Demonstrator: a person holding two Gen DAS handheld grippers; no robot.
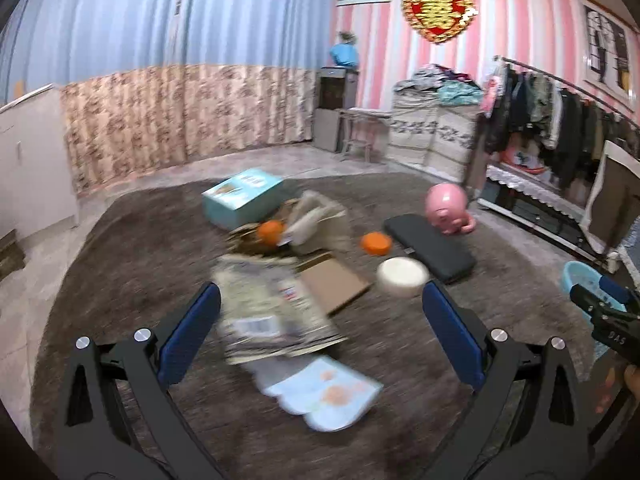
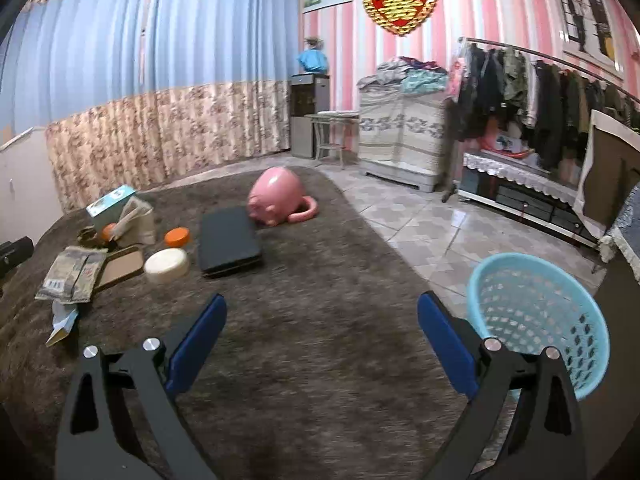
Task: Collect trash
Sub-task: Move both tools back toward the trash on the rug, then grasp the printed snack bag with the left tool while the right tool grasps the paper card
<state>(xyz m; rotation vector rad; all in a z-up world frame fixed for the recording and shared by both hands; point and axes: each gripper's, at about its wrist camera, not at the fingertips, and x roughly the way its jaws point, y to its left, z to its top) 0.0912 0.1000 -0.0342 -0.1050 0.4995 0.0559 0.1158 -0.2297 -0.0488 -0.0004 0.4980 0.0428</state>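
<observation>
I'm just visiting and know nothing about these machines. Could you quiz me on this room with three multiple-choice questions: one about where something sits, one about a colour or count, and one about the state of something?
1. Where does the blue basket stand?
A. At the rug's right edge, beside the right gripper
B. On the black pad
C. Under the clothes rack

2. How many orange round things lie on the rug?
A. None
B. Two
C. Five

3. How does the left gripper stand?
A. Shut on the white round tub
B. Shut on a box
C. Open, holding nothing

Answers:
1. A: in the right wrist view the basket sits just right of that gripper, where rug meets tile.
2. B: one orange lid lies alone, and another orange piece sits among the packaging.
3. C: its blue fingers are spread wide, with the crumpled paper packaging lying on the rug beyond them.
</observation>
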